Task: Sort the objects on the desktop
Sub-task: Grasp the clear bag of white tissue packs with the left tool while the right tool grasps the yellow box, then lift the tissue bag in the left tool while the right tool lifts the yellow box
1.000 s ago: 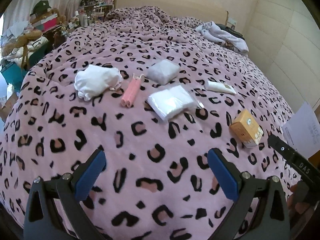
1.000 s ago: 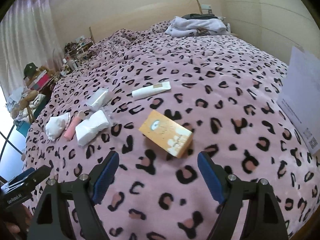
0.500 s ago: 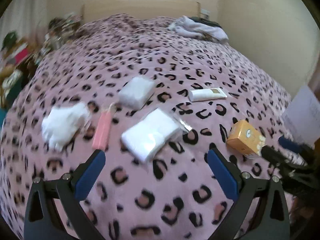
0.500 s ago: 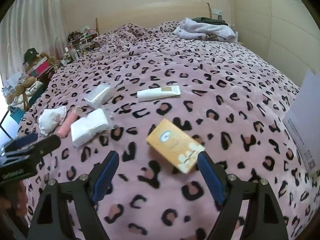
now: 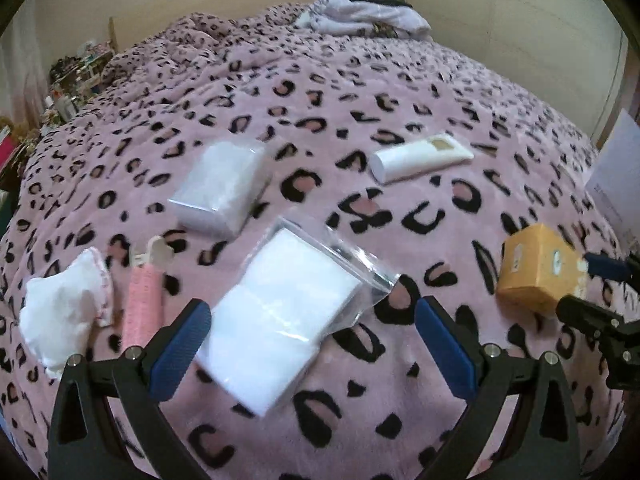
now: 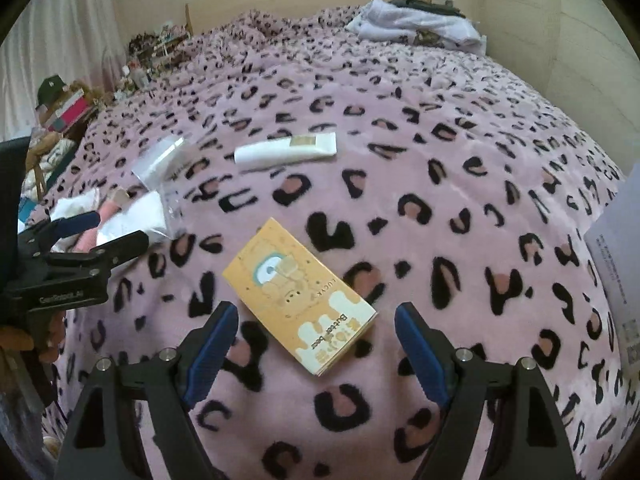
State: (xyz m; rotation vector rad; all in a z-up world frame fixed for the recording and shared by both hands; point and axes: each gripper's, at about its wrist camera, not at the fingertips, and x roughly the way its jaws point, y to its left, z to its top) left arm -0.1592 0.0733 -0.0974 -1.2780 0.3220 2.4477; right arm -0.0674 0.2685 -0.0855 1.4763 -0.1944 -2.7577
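Note:
On the pink leopard-print blanket [image 5: 360, 88] lie several items. My left gripper [image 5: 312, 332] hangs open just above a clear zip bag of white pads [image 5: 280, 320], pads apart on either side. Left of it lie a pink roll [image 5: 142, 308] and a white cloth bundle [image 5: 60, 316]; farther off a second clear packet [image 5: 224, 184] and a white tube [image 5: 420, 158]. My right gripper [image 6: 316, 340] is open over an orange box [image 6: 298, 294] printed with a bear, the near end of which lies between the blue pads without contact. The orange box [image 5: 536, 270] also shows at right in the left wrist view.
White paper sheet [image 6: 618, 256] stands at the bed's right edge. Folded clothes [image 6: 416, 22] lie at the head of the bed. Cluttered shelves and boxes [image 6: 68, 108] line the left side. A wall [image 5: 520, 20] runs along the right.
Both grippers have come down and closer to the blanket. The left swung right from bare blanket onto the zip bag; the right closed in on the orange box. Jaws stayed wide.

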